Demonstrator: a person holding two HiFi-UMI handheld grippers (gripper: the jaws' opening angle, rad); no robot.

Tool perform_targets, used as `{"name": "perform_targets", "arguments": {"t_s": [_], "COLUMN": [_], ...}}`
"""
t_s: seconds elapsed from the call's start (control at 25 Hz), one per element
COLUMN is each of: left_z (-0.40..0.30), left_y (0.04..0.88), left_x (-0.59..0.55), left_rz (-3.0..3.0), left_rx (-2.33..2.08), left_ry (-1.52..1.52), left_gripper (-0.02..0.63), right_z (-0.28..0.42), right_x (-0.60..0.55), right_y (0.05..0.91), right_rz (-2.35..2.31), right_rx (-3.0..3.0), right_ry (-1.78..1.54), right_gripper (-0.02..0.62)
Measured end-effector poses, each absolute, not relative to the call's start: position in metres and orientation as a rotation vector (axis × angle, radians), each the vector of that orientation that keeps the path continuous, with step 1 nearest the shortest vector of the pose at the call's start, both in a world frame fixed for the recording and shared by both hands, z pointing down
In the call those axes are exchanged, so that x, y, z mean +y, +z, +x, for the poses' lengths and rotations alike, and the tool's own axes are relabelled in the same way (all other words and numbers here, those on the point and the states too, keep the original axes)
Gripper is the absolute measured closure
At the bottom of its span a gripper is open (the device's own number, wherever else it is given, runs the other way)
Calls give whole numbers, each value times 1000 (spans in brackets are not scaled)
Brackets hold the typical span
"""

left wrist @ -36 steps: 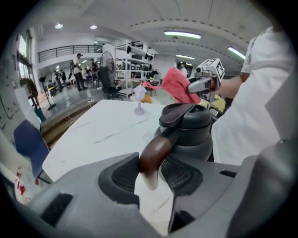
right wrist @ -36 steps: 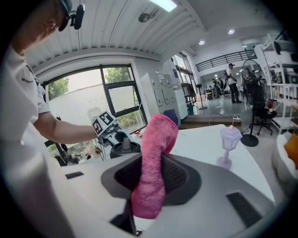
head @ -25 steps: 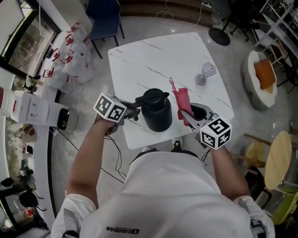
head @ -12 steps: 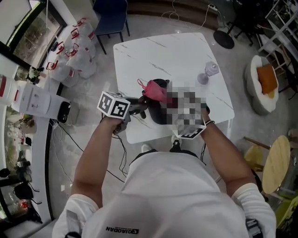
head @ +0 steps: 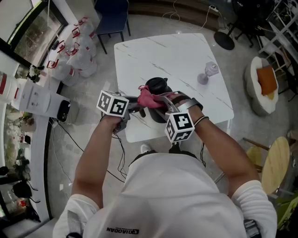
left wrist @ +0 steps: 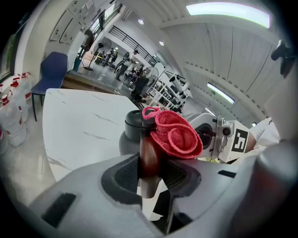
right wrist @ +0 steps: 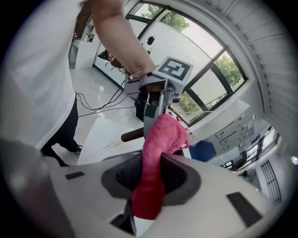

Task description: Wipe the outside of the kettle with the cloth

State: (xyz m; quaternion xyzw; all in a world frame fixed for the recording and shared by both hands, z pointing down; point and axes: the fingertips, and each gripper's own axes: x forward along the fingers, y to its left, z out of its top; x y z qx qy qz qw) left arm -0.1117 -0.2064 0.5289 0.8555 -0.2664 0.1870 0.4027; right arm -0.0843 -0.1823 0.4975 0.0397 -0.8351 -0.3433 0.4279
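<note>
Marble table (head: pixel 186 51) beneath kettle (head: pixel 157 86), grey floor (head: pixel 149 28)

Stemmed glass (head: pixel 208 73) on white table (head: pixel 172 53)

Noted: black kettle (head: pixel 157 86) with dark brown handle (left wrist: pixel 149 155); pinkish-red cloth (head: pixel 150 97); surface (head: pixel 186 51) white marble, thin grey veins; left gripper (left wrist: pixel 150 169) and right gripper (right wrist: pixel 150 174) grey, cubes (head: pixel 112 104) bearing black-and-white square markers; blue chair (head: pixel 111 14).
</note>
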Motion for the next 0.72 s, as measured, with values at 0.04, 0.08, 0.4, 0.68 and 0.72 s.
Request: {"name": "perform_targets", "arguments": {"t_s": [0.04, 0.08, 0.4, 0.68, 0.72], "left_z": [-112, -112, -115, -117, -119], "left_y": [529, 529, 529, 530, 531], "left_x": [-206, -206, -210, -216, -218], "left_rz": [2164, 2166, 2149, 2127, 2126], "left_rx": [-672, -670, -655, -661, -665], "left_ry": [473, 474, 463, 439, 439], "left_gripper": [488, 489, 489, 489, 489], "right_z": [-84, -83, -73, -54, -52], "right_x": [-181, -180, -161, -135, -132], "right_y": [498, 498, 514, 560, 565], "right_rz": [104, 109, 25, -138, -148], "right_rx": [-2092, -2102, -2043, -1961, -1963], "right_ry": [-865, -870, -1023, -1068, -1069], "right_gripper": [486, 486, 486, 488, 487]}}
